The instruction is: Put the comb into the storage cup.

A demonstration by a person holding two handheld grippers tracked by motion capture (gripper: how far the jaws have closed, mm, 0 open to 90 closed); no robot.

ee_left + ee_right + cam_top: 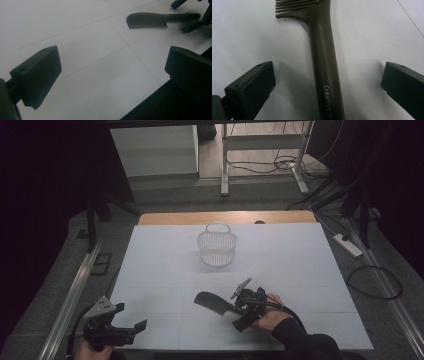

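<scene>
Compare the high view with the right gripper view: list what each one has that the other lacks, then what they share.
High view alone: the white basket standing far up the table, and the left gripper, open near the front edge. Right gripper view alone: white lettering on the comb's handle, reading "Creative". Shared: the dark comb lying flat on the white surface, with the right gripper open, its jaws either side of the handle.

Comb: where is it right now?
In the high view the comb lies flat on the white table, near the front edge, right of centre, in front of the basket. Its handle sits between the open jaws of the right gripper.
</scene>
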